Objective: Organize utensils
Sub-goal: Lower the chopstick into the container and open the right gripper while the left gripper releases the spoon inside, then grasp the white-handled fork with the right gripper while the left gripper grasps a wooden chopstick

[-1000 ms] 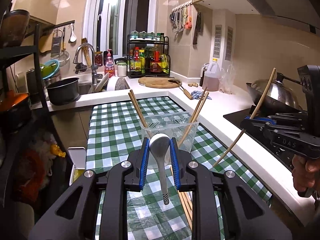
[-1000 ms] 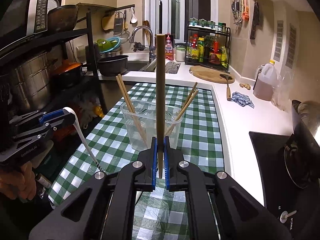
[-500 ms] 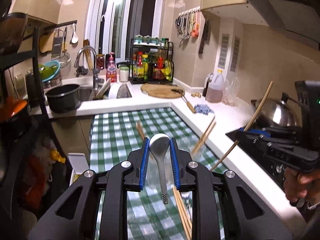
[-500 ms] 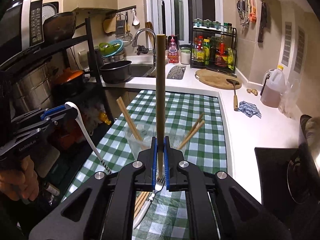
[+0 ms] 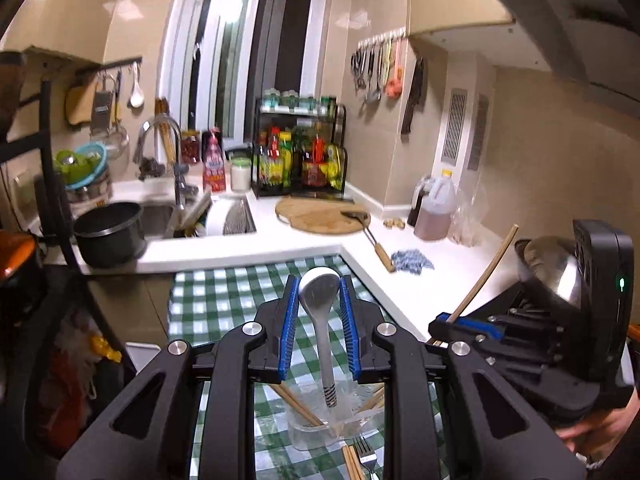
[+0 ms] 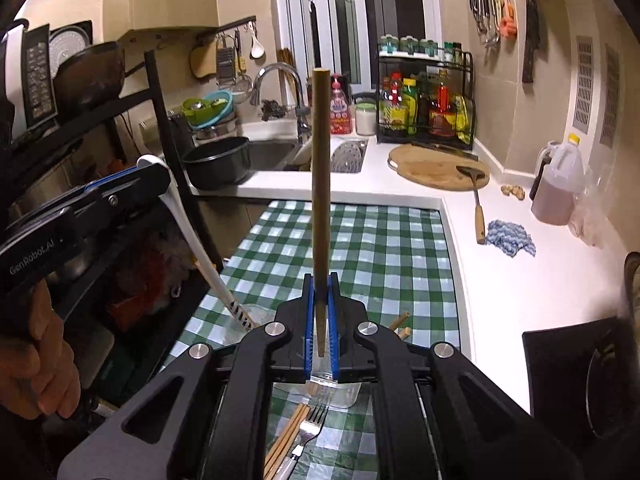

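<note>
The left claw (image 5: 319,312) is held above the tabletop and tipped downward, with a bare hand (image 6: 38,364) wrapped round its grip at the left edge of the right wrist view. Its blue pads (image 5: 289,328) are closed on a white spoon (image 5: 320,300), gripped by the bowl, so that the handle hangs down between the fingers. The striped tip of the handle is seen inside the mouth of a clear plastic container (image 5: 332,432), directly below the claw. Several chopsticks (image 5: 298,404) are leaned in this container.

The right claw (image 6: 321,320) is carried level with the left one and close beside it, also angled down over the container (image 6: 340,396). Its pads are shut on a single brown chopstick (image 6: 321,184), which is held upright and projects well above the fingertips; the lower end is lost between the pads.

Below and nearer than both claws, a fork (image 6: 308,432) and a loose pair of chopsticks (image 6: 288,440) are laid flat on the green checked cloth (image 6: 360,240) covering the tabletop, just beside the container.

Beyond the claws, a white countertop (image 6: 516,280) is seen with a round cutting board (image 6: 432,164), a spatula (image 6: 476,200), a blue rag (image 6: 508,238) and a jug of brown liquid (image 6: 558,188). To the far left, a black pot (image 6: 218,162) is set next to the sink (image 6: 272,152).
</note>
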### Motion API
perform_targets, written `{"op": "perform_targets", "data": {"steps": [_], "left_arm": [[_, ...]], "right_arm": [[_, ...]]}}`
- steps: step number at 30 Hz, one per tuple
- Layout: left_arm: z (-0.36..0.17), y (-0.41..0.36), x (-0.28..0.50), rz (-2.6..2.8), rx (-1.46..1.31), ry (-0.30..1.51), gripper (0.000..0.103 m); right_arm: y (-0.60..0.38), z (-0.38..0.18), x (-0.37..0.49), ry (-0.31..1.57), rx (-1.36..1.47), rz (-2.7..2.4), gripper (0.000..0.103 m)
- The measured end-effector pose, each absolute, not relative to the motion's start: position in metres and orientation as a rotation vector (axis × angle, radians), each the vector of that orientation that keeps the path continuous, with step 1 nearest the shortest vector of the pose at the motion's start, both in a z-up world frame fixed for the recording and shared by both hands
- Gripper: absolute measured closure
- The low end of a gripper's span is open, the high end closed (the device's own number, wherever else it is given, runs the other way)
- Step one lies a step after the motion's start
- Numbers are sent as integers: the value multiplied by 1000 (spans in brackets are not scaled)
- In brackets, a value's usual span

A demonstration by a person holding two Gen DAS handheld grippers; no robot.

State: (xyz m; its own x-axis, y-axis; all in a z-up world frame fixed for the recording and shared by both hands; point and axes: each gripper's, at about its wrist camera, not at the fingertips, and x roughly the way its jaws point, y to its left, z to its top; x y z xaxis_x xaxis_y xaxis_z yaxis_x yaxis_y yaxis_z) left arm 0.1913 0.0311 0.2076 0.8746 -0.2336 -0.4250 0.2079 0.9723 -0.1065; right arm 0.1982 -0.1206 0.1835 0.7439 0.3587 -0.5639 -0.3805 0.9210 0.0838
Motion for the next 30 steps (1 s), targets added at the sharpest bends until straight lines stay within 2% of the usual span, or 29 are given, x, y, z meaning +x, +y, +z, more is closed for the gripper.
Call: {"op": "perform_targets", "data": {"steps": [10, 18, 20, 22, 23, 30], "left_arm": [[139, 20, 218, -224, -28, 575, 82], [117, 18, 220, -212, -16, 611, 82], [115, 19, 220, -202, -24, 614, 80], [115, 23, 219, -200, -45, 611, 73], [117, 24, 216, -201, -54, 604, 72], [141, 24, 191, -203, -41, 518, 69]], "right_arm": [[-114, 127, 217, 684, -56, 407, 97], [-109, 106, 218, 713, -72, 403, 95], [-107, 104, 217, 716, -84, 398, 91], [-105, 102, 216, 720, -98, 381, 69], [-105, 103, 216, 718, -101, 371, 55], [-105, 116, 202, 683, -130, 333, 53]]}}
